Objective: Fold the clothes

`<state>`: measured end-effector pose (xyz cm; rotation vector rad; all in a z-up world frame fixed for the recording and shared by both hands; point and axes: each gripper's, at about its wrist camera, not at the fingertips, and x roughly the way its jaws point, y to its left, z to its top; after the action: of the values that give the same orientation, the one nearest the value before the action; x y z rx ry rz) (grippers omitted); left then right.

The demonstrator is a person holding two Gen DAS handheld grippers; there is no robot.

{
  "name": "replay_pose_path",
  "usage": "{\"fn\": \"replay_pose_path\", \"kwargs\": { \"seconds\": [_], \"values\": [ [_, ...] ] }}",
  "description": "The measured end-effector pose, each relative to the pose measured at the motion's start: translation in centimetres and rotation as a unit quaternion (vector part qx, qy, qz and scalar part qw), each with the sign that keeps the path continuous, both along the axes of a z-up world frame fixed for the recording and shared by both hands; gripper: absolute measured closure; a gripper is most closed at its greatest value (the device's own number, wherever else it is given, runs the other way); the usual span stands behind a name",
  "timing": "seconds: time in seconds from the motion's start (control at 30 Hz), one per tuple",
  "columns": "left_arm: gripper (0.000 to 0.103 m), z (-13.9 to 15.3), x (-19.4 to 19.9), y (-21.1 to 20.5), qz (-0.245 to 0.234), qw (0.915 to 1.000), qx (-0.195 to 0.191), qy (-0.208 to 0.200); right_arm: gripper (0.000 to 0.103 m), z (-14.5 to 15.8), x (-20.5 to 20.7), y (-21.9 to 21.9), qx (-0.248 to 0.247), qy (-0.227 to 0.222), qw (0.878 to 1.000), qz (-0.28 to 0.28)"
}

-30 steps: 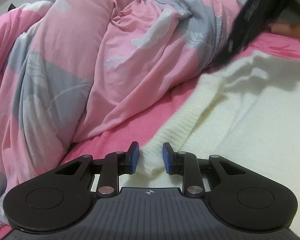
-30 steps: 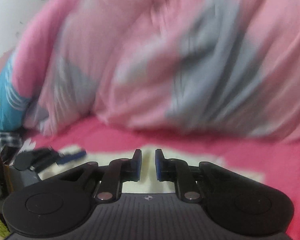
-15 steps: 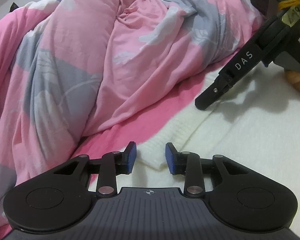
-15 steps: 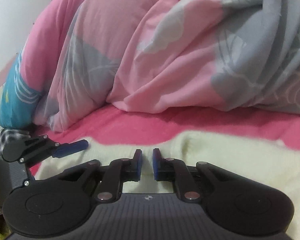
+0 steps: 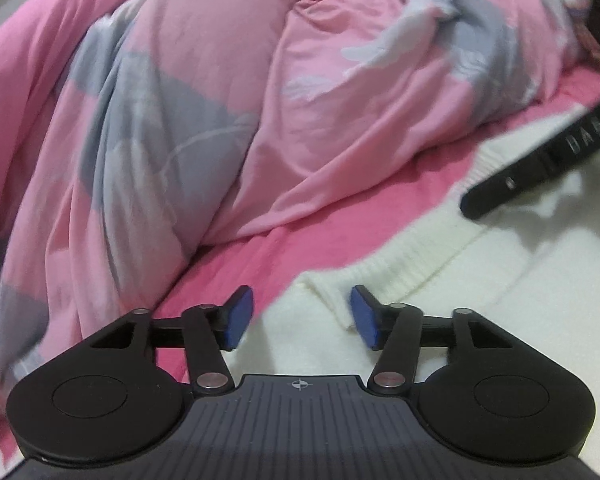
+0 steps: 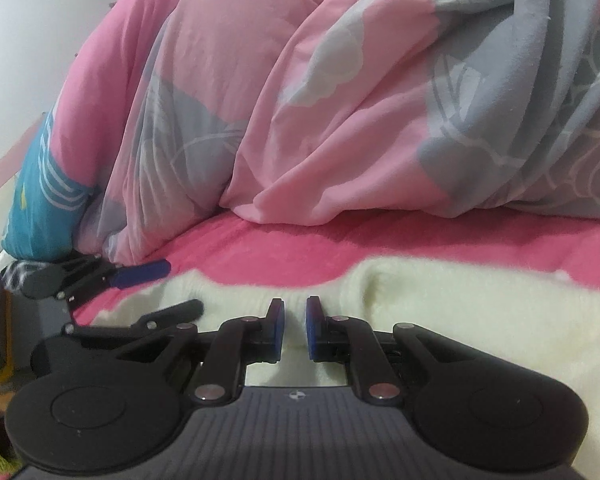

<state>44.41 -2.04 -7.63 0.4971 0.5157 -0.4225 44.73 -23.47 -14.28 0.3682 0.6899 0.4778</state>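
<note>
Left wrist view: the left gripper (image 5: pixel 302 318) hangs low over the cream knit sweater (image 5: pixel 520 300), its blue-padded fingers (image 5: pixel 240 316) having just been spreading apart, and a ribbed corner of the knit sits in the gap with neither pad pressing on it. The sweater lies flat across the lower right of the frame on the hot-pink bed sheet (image 5: pixel 320 240), soft and fuzzy, its ribbed hem running diagonally. Behind it billows a puffy pink quilt (image 5: pixel 220 100) with grey leaf shapes, filling the top. Right wrist view: the right gripper (image 6: pixel 294 330) has its fingers drawn nearly together low over the fluffy cream fabric; I cannot tell if they pinch it. At far left sits a turquoise pillow (image 6: pixel 40 208).
</note>
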Motion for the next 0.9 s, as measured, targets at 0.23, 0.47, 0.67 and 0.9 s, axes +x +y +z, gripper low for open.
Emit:
{"fn": "replay_pose_path", "kwargs": {
  "seconds": [0.23,0.47,0.67,0.9],
  "values": [
    [0.046,2.5,-2.1,2.5,0.023,0.9977,-0.063,0.013,0.092,-0.2,0.0,-0.3,0.013,-0.001,1.0,0.001],
    [0.065,5.1,-1.5,1.2,0.009,0.9856,-0.168,0.011,0.092,-0.3,0.0,-0.4,0.018,-0.001,1.0,0.001],
    [0.089,0.9,1.0,-2.5,0.002,0.9877,-0.134,0.079,0.093,-0.5,0.0,-0.8,0.029,0.0,1.0,0.001],
    [0.09,1.0,0.1,-2.5,-0.003,0.9897,-0.127,0.065,0.093,-0.5,0.1,-1.0,0.036,0.003,0.999,0.002]
  ]
}}
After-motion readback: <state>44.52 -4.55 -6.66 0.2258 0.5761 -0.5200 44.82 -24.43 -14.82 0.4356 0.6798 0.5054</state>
